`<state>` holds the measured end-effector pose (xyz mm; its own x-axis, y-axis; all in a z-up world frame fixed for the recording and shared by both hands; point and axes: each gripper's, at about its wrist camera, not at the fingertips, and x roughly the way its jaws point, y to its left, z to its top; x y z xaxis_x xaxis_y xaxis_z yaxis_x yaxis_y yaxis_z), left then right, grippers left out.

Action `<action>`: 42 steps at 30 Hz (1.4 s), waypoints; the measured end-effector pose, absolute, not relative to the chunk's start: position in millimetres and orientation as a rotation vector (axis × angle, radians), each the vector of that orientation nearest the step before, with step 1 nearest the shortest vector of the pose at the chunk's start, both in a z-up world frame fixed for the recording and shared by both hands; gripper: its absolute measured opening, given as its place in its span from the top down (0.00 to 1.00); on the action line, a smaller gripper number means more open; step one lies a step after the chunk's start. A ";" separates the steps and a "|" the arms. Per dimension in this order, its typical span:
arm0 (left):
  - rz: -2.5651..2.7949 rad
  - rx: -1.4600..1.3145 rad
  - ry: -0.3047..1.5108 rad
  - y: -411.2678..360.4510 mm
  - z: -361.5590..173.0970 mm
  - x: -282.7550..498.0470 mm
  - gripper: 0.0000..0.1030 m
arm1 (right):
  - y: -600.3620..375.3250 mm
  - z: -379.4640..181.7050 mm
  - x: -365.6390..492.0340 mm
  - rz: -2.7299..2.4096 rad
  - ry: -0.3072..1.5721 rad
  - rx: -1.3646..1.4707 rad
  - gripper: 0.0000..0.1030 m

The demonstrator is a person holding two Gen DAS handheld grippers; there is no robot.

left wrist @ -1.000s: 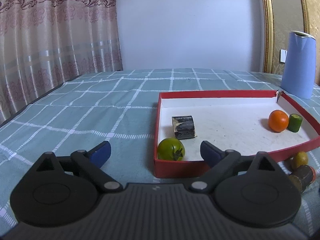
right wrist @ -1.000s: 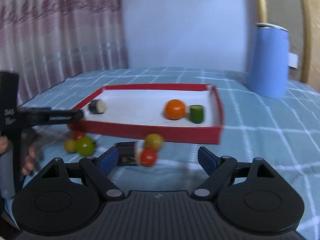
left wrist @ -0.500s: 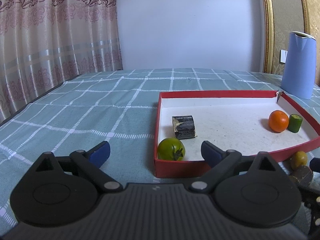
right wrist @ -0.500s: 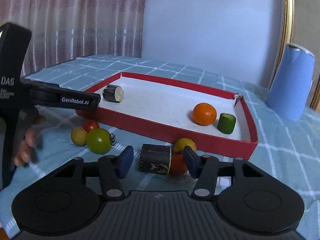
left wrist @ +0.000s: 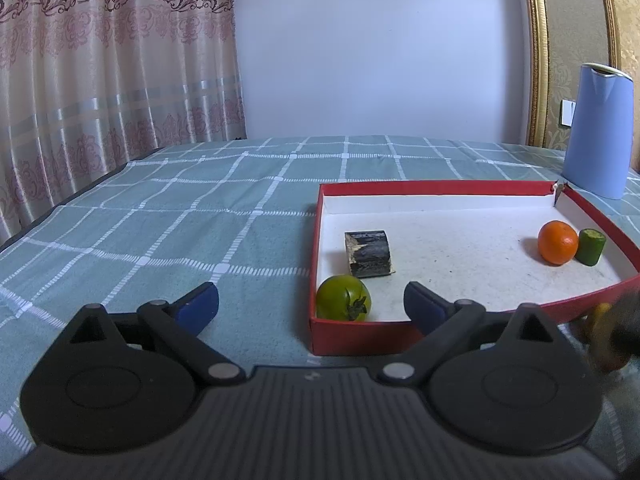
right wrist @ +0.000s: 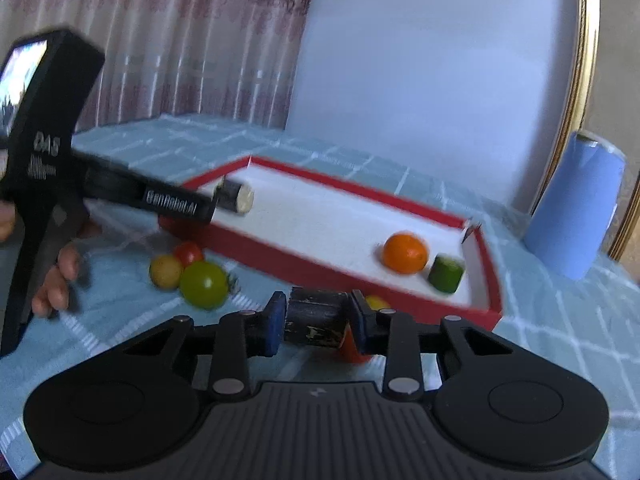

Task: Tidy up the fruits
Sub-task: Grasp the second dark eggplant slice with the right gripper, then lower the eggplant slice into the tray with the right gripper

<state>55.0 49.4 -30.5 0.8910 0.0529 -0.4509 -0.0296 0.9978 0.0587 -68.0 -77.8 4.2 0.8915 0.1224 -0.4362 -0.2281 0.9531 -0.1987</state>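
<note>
A red tray (left wrist: 440, 186) with a white floor holds a green tomato (left wrist: 343, 298), a dark cylinder piece (left wrist: 368, 254), an orange (left wrist: 558, 242) and a green cylinder piece (left wrist: 590, 246). My left gripper (left wrist: 310, 302) hovers open at the tray's near left corner, holding nothing. In the right wrist view my right gripper (right wrist: 318, 320) is closing, and its blue pads press on the ends of another dark cylinder piece (right wrist: 316, 316) in front of the tray (right wrist: 332, 272). A red tomato (right wrist: 352, 348) and a yellow fruit (right wrist: 376, 302) lie right beside it.
Loose on the checked cloth left of the right gripper lie a green tomato (right wrist: 204, 284), a yellow fruit (right wrist: 165, 270) and a red tomato (right wrist: 188, 252). The left gripper's body (right wrist: 172, 202) and the hand (right wrist: 60, 276) holding it reach over them. A blue jug (right wrist: 572, 216) stands behind the tray's right side.
My right gripper's jaws went from wide apart to closed around the dark cylinder piece, and its view tilted. The left gripper and the tray's contents stayed put.
</note>
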 end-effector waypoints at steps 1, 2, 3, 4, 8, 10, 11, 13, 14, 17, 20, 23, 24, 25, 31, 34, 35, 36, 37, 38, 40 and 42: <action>0.043 0.049 0.470 49.4 -30.5 55.1 0.04 | -80.0 9.4 -66.8 0.171 0.416 -0.248 0.69; 0.042 0.049 0.470 49.4 -30.5 55.1 0.04 | -83.4 14.1 -64.3 0.154 0.399 -0.243 0.69; 0.042 0.049 0.470 49.3 -30.4 55.1 0.04 | -87.0 18.6 -59.0 0.135 0.386 -0.237 0.69; 0.042 0.049 0.470 49.3 -30.4 55.1 0.04 | -91.3 22.4 -52.5 0.118 0.379 -0.234 0.69; 0.042 0.047 0.471 49.4 -31.0 54.7 0.04 | -111.3 27.3 -16.2 0.058 0.404 -0.189 0.69; 0.042 0.044 0.473 48.9 -31.8 55.5 0.04 | -120.1 23.3 -2.0 0.039 0.434 -0.159 0.69; 0.042 0.044 0.474 48.8 -32.0 55.5 0.04 | -124.4 21.1 4.5 0.030 0.452 -0.148 0.69; 0.042 0.043 0.474 48.9 -31.9 55.7 0.04 | -130.2 15.6 15.3 0.020 0.481 -0.124 0.69; 0.042 0.042 0.474 48.8 -31.9 55.7 0.04 | -131.5 13.6 17.0 0.017 0.492 -0.115 0.69; 0.042 0.042 0.474 49.1 -32.0 56.0 0.04 | -133.5 5.6 22.9 0.013 0.524 -0.104 0.69; 0.042 0.042 0.475 49.2 -31.9 56.1 0.04 | -133.4 0.1 28.3 0.017 0.555 -0.092 0.69; 0.042 0.042 0.475 49.0 -32.0 56.0 0.04 | -132.6 -3.2 33.1 0.018 0.566 -0.085 0.69; 0.042 0.042 0.475 49.3 -31.8 56.2 0.03 | -131.5 -2.8 34.2 0.013 0.565 -0.089 0.69; 0.042 0.041 0.475 49.3 -31.8 56.2 0.03 | -130.7 -2.6 35.5 0.011 0.565 -0.087 0.69; 0.042 0.041 0.476 49.2 -32.0 56.4 0.03 | -127.3 -4.6 37.0 -0.009 0.575 -0.100 0.68; 0.041 0.040 0.476 49.4 -32.1 56.6 0.03 | -125.9 -5.9 37.3 -0.017 0.576 -0.116 0.68; 0.041 0.040 0.477 49.2 -32.2 56.4 0.03 | -127.6 -5.4 37.2 -0.014 0.582 -0.107 0.67; 0.042 0.040 0.477 49.3 -32.3 56.8 0.03 | -129.6 -3.5 35.3 -0.011 0.582 -0.098 0.65; 0.042 0.040 0.477 49.0 -32.6 56.7 0.03 | -131.2 -1.0 32.2 -0.013 0.574 -0.091 0.63; 0.042 0.040 0.477 48.8 -32.7 56.4 0.03 | -133.8 2.5 26.4 -0.014 0.558 -0.079 0.59; 0.042 0.040 0.477 49.2 -32.4 56.6 0.03 | -143.0 10.4 9.1 -0.025 0.512 -0.059 0.48; 0.042 0.040 0.477 49.2 -32.4 56.6 0.03 | -152.4 14.0 -6.2 -0.076 0.475 -0.067 0.33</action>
<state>56.6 49.2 -32.4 0.8876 0.0497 -0.4580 -0.0310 0.9984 0.0483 -6.2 -152.4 14.0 0.8865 -0.0886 -0.4541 0.0574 0.9950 -0.0821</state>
